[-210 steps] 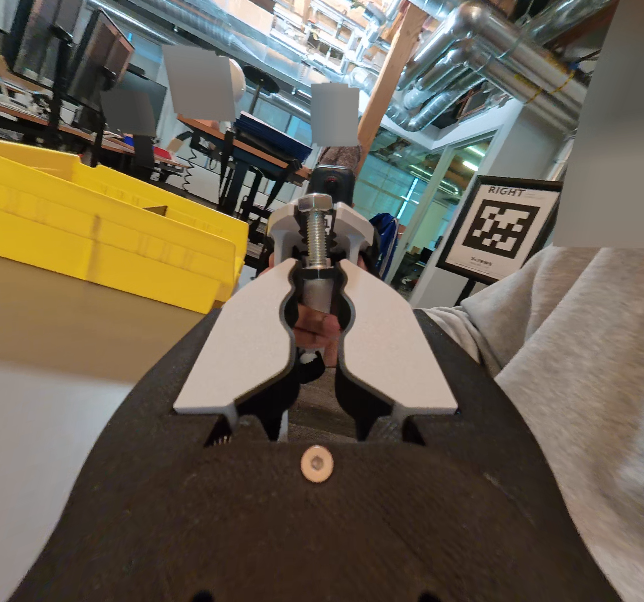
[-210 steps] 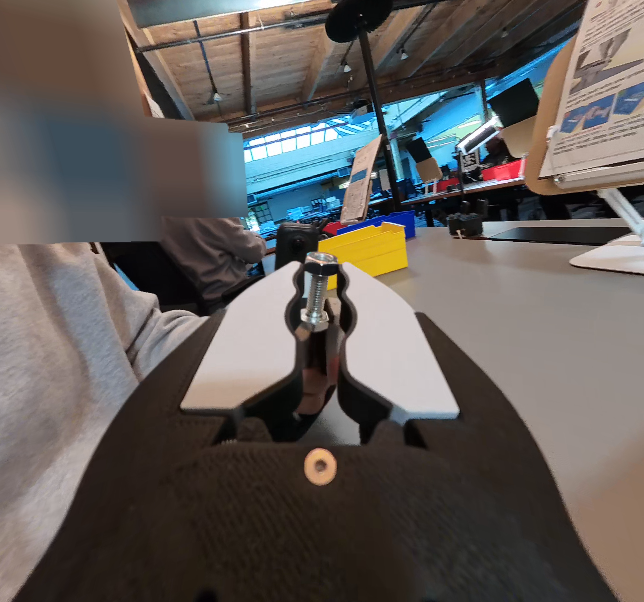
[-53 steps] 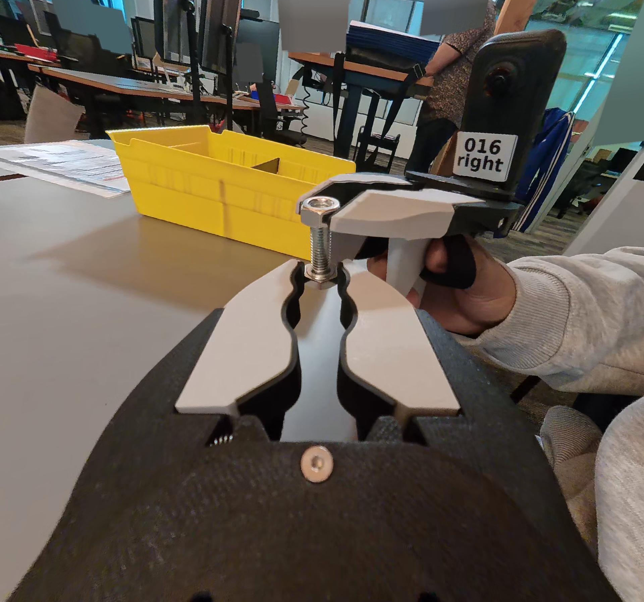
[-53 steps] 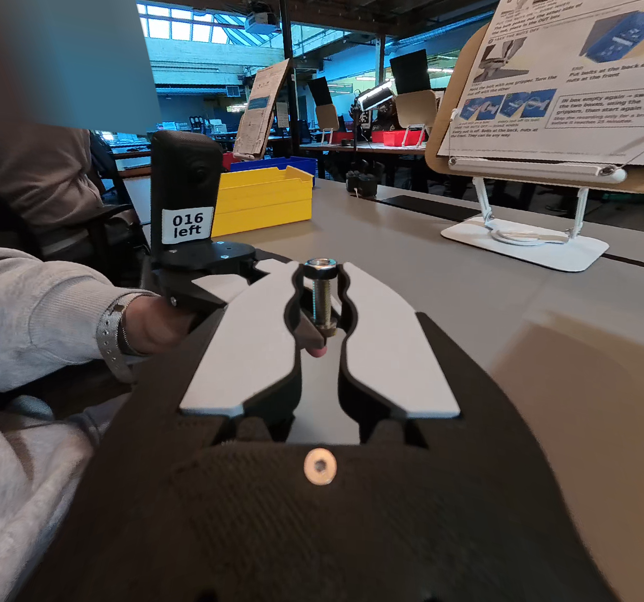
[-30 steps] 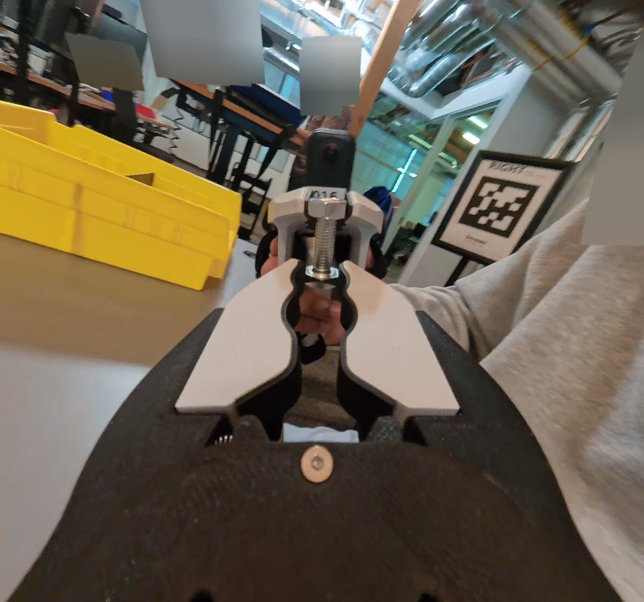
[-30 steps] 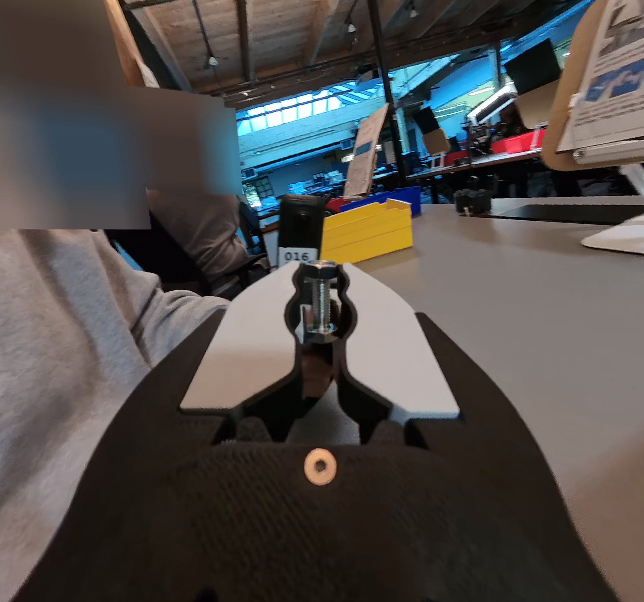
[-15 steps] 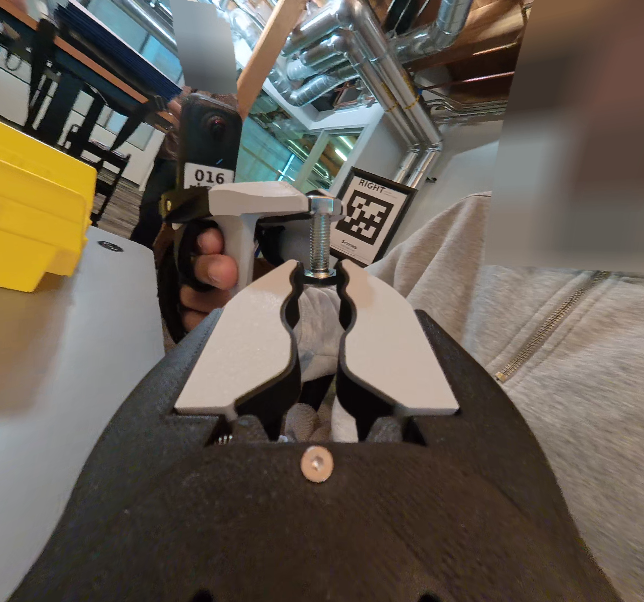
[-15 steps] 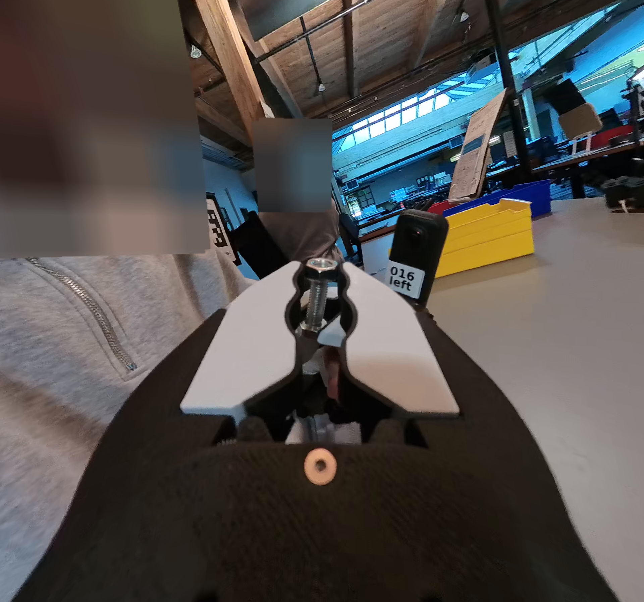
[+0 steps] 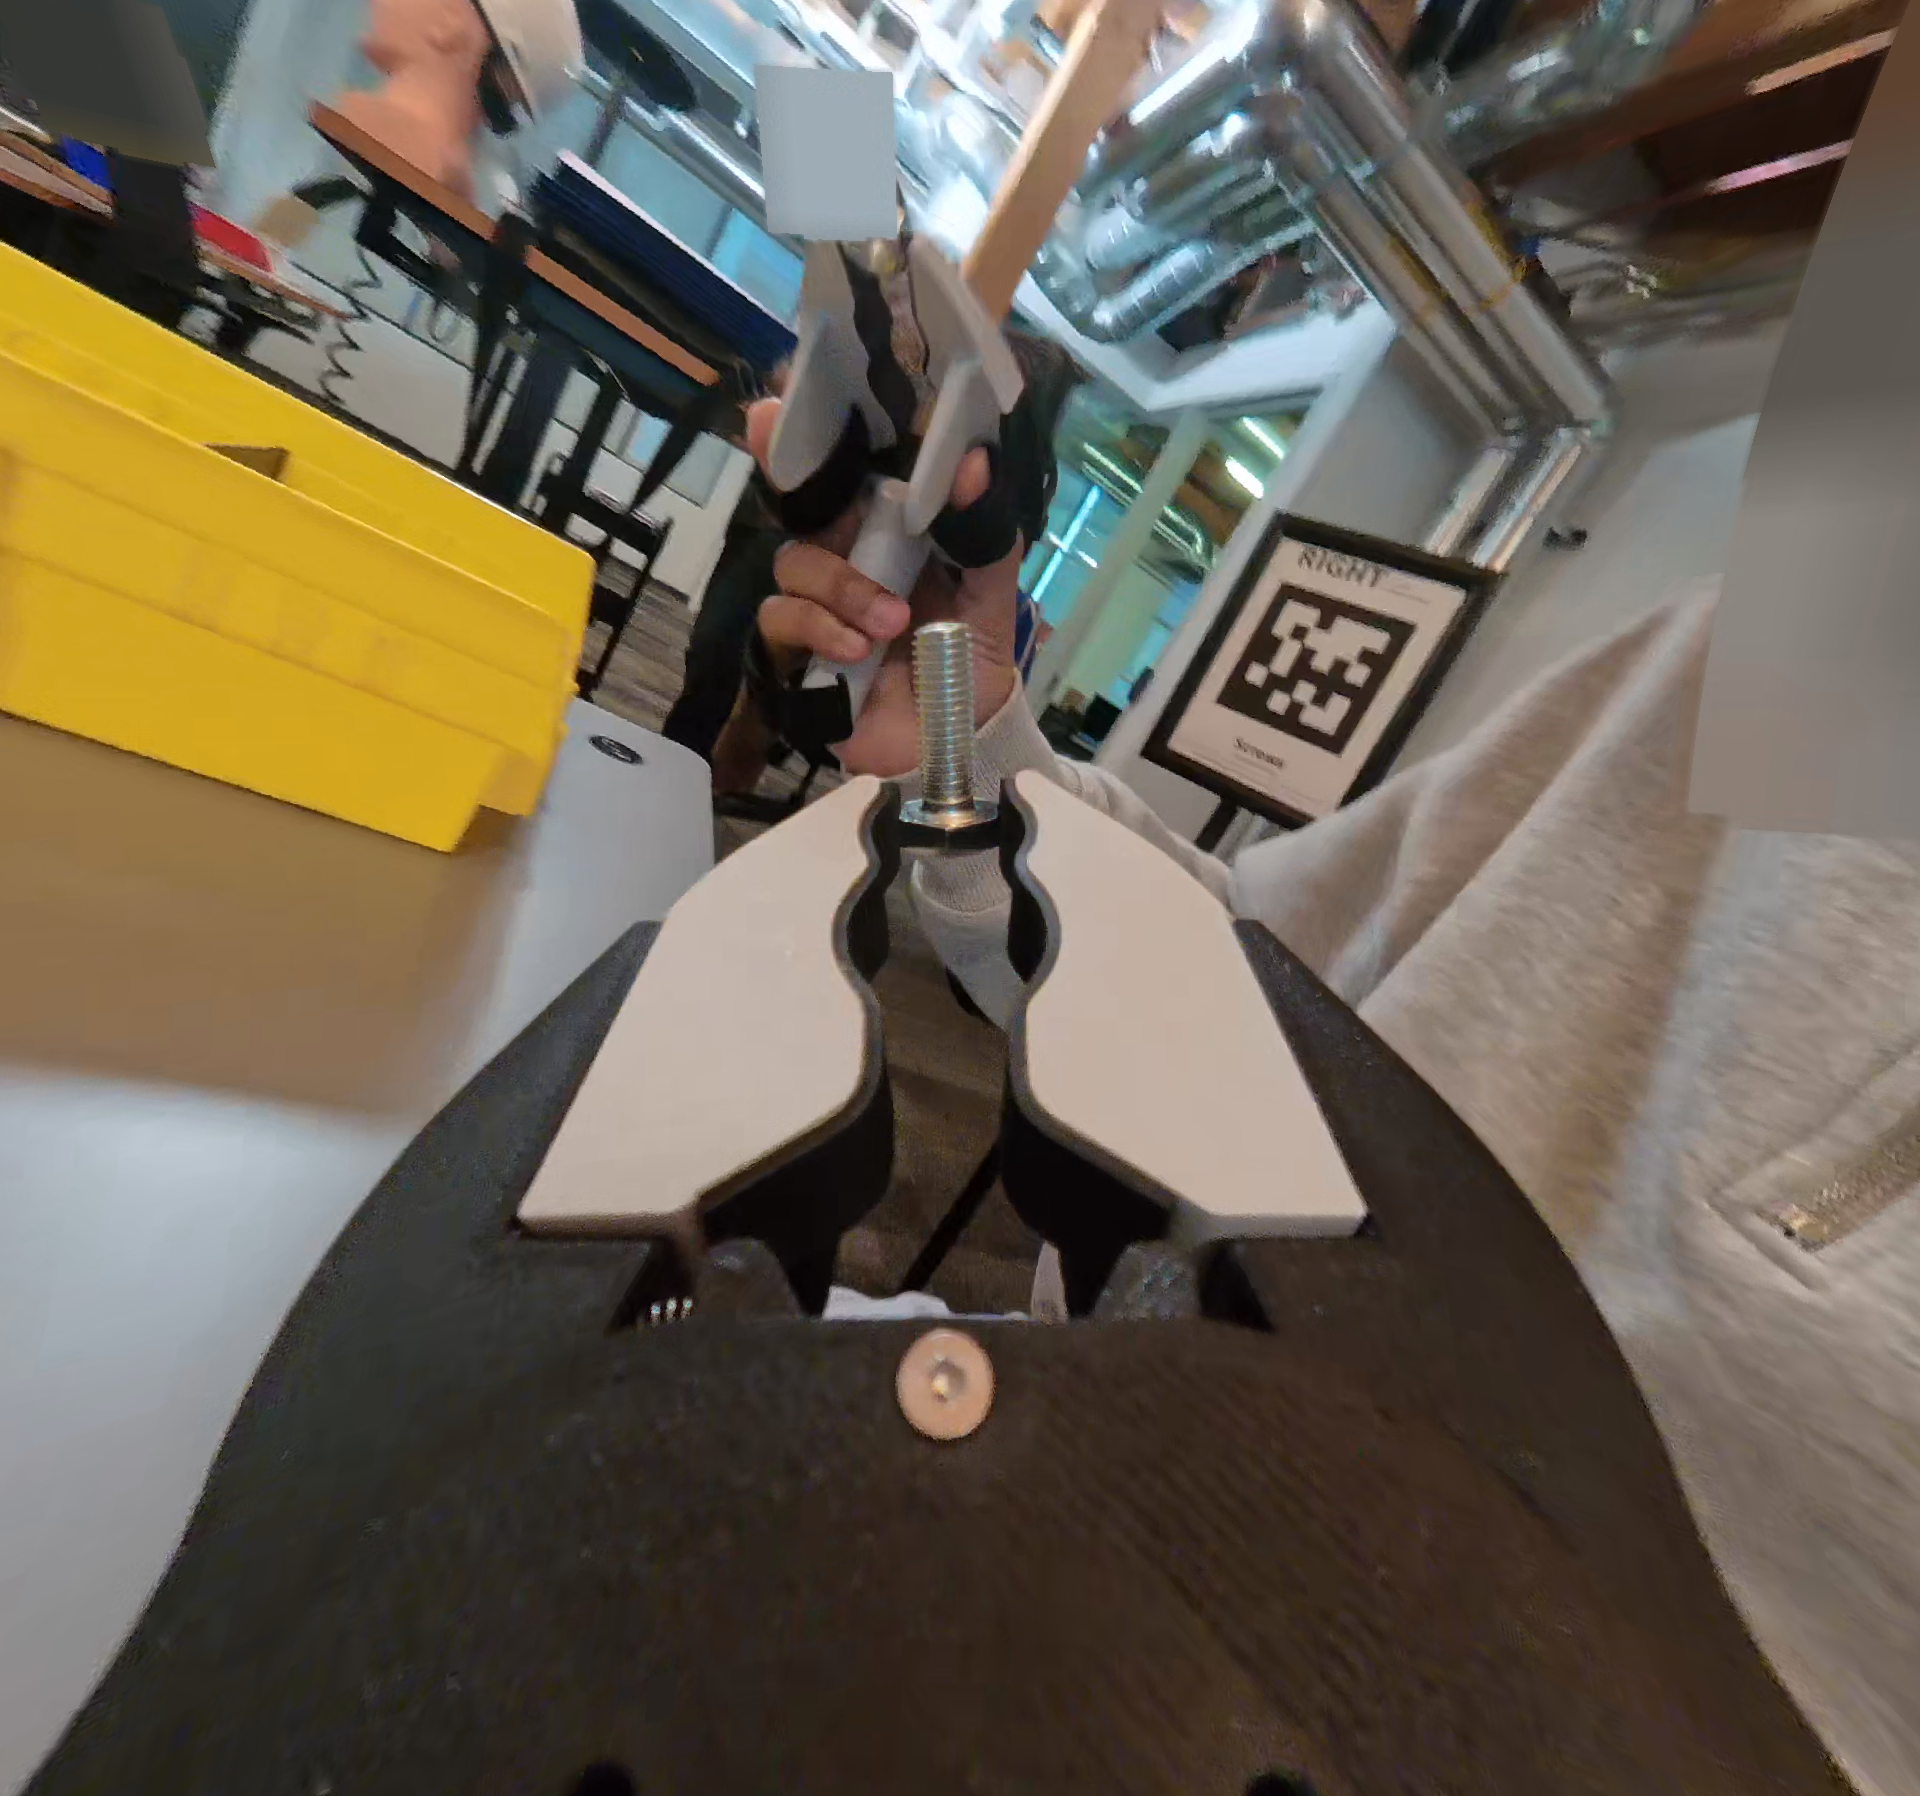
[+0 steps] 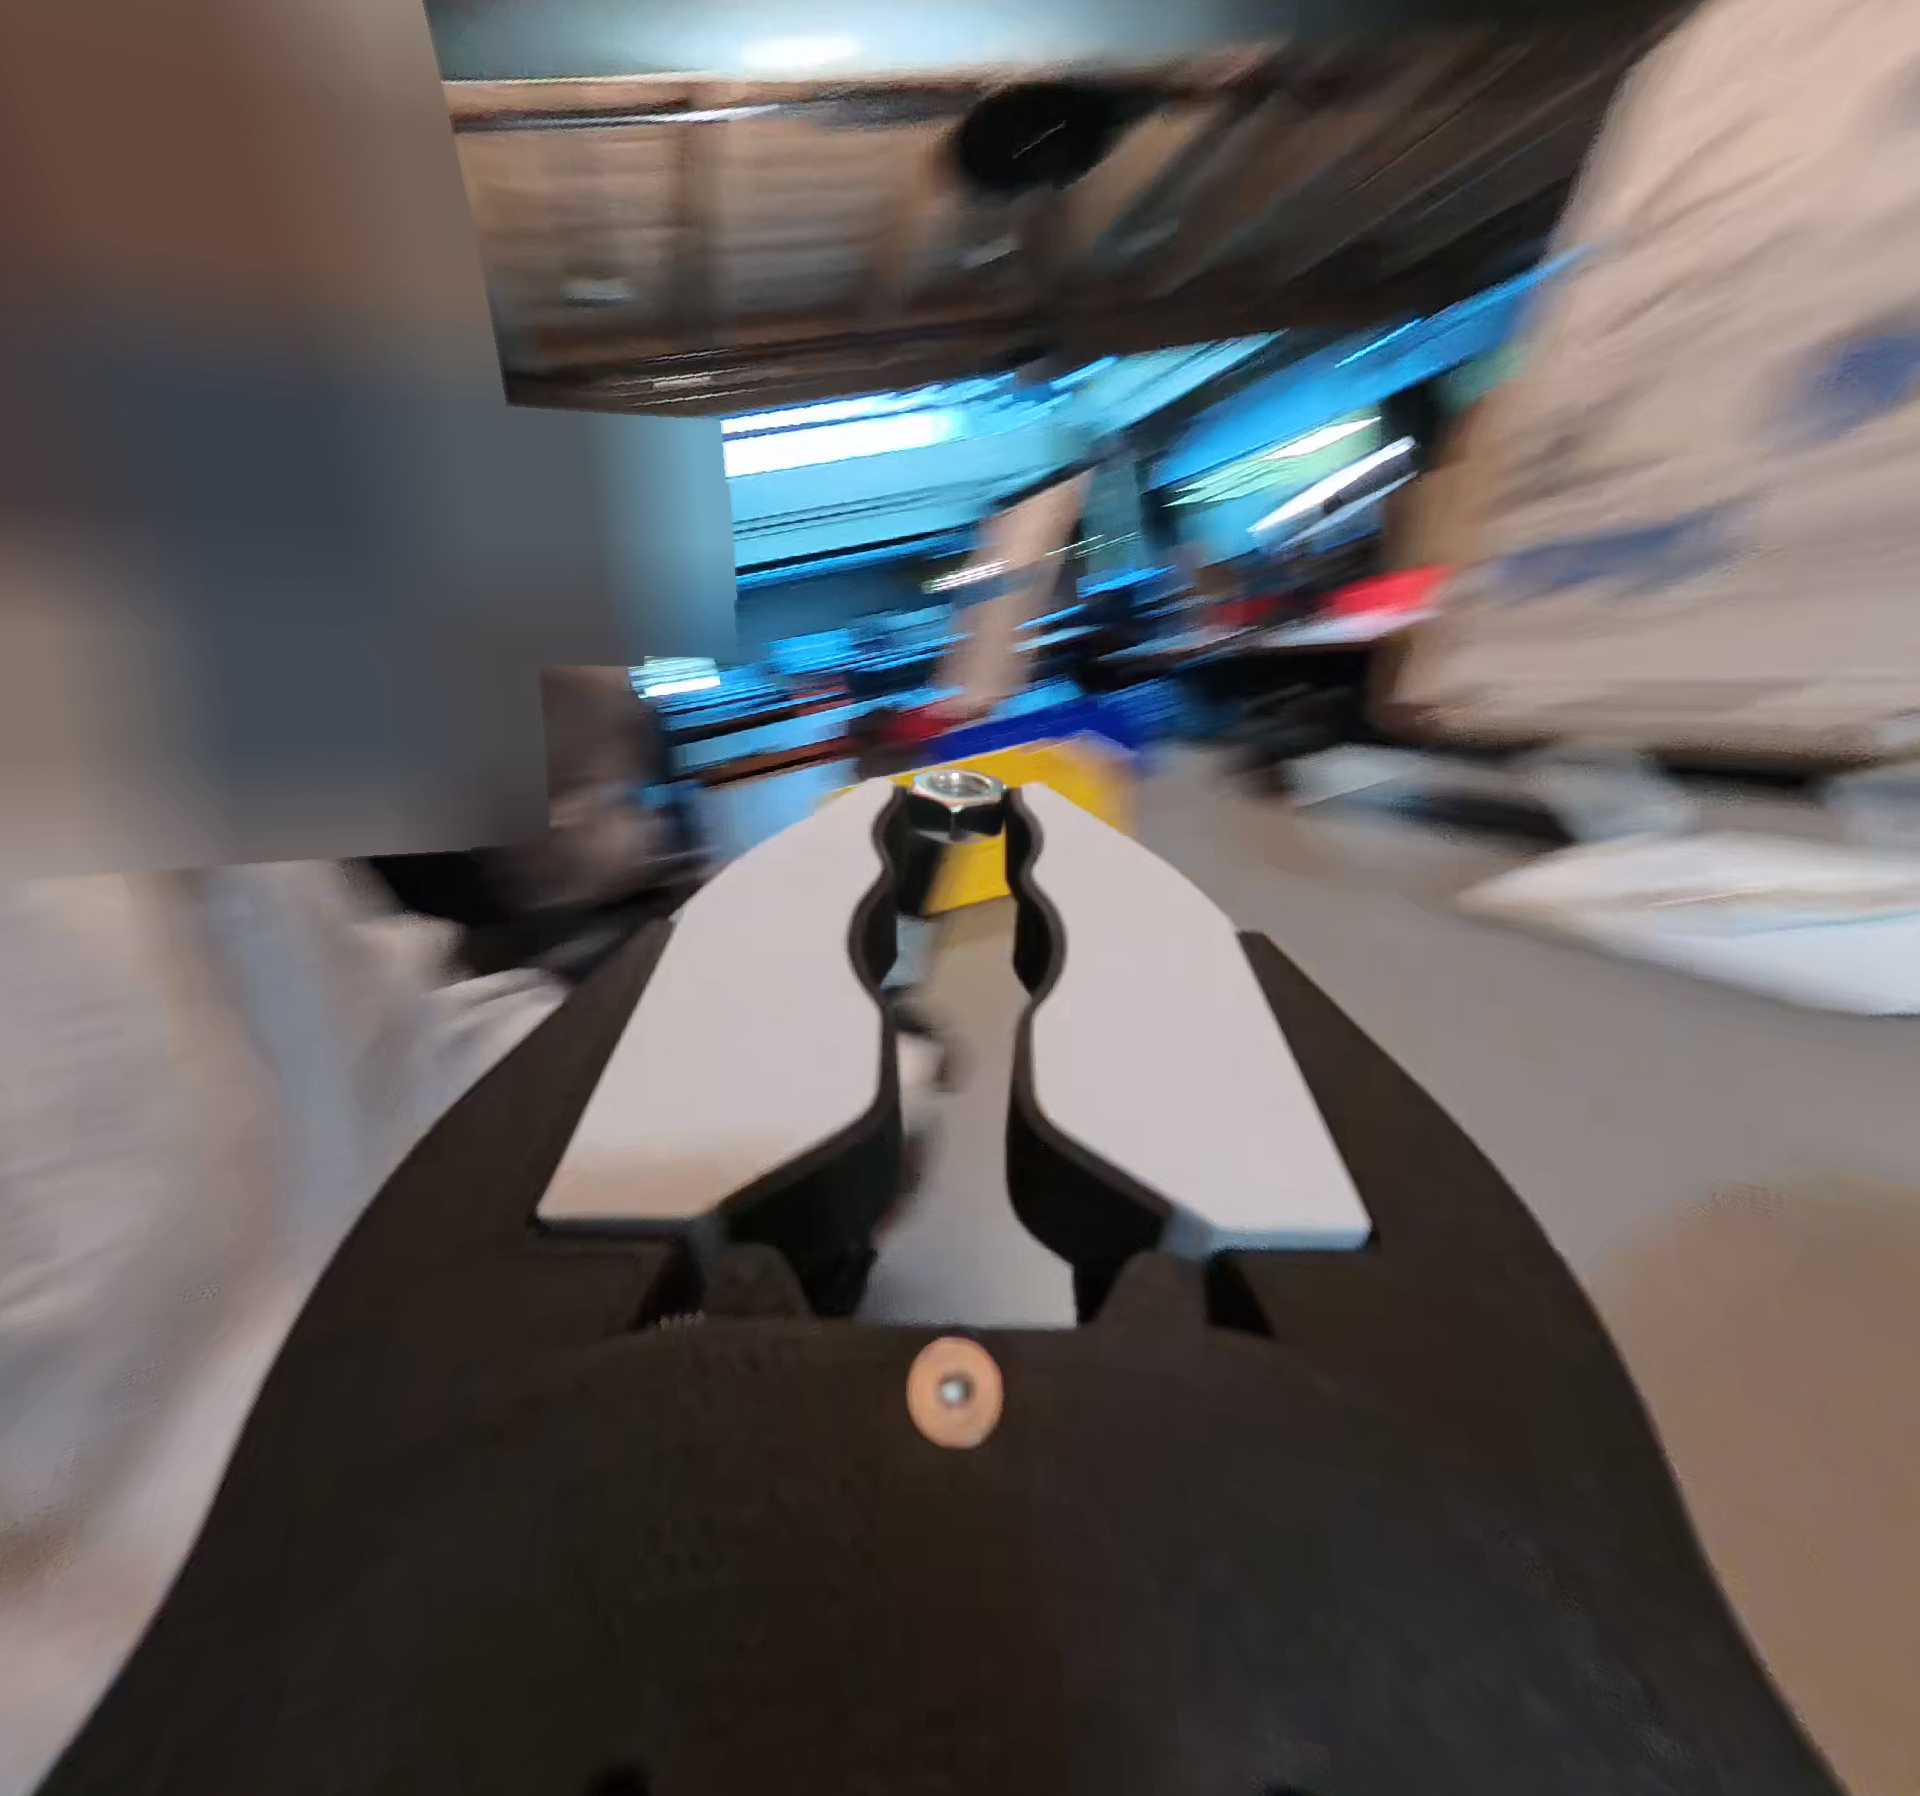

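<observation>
One bolt (image 9: 943, 720) stands upright, its head pinched in my left gripper (image 9: 945, 824) beside one yellow bin (image 9: 281, 603). One nut (image 10: 954, 804) sits clamped in my right gripper (image 10: 952, 816), well apart from it.

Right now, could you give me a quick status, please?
Left gripper shut on bolt, threads up. Right gripper shut on nut. Parts separated.

Hand-held gripper (image 10: 951, 816) clamping nut (image 10: 956, 804), yellow bin (image 10: 1081, 811) beyond
</observation>
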Demonstrator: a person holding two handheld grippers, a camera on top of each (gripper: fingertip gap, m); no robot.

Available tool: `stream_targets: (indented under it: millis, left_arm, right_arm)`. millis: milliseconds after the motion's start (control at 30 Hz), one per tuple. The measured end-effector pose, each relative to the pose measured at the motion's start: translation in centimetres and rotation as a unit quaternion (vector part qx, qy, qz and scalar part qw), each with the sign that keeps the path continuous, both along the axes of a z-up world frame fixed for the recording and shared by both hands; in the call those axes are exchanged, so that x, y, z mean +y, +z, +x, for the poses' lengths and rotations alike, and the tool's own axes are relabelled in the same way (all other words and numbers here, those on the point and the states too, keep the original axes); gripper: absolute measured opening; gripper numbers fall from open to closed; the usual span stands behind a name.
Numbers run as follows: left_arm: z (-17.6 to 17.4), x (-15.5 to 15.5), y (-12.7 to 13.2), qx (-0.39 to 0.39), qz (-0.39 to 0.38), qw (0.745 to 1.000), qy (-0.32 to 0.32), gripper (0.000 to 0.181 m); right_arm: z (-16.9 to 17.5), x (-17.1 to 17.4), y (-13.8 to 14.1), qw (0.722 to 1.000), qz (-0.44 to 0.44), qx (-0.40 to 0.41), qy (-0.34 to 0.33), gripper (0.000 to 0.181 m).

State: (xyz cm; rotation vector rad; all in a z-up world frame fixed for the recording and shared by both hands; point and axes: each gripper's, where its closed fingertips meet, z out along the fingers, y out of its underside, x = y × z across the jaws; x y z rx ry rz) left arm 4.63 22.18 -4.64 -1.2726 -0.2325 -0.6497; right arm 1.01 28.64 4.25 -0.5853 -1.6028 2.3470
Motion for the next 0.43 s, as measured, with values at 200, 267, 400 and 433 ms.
stream_targets:
  millis: [200, 267, 400, 433]
  left_arm:
    - [-1.7, -0.6, 0.5, -0.04, 0.02, 0.998, 0.032, 0.018]
    - [-1.7, -0.6, 0.5, -0.041, 0.019, 0.998, 0.035, 0.018]
    - [-1.4, -1.3, 0.1, -0.039, 0.013, 0.998, 0.045, 0.018]
    - [-1.3, -1.6, 0.1, -0.041, 0.013, 0.998, 0.048, 0.018]
  right_arm:
    - [-4.8, 14.4, -2.8, 0.946, 0.109, -0.045, -0.302, 0.018]
    - [-6.1, 17.5, -6.5, 0.917, 0.168, -0.108, -0.345, 0.018]
    - [-7.7, 19.0, -10.0, 0.897, 0.205, -0.18, -0.346, 0.018]
    - [-8.1, 18.9, -10.4, 0.893, 0.221, -0.185, -0.346, 0.018]
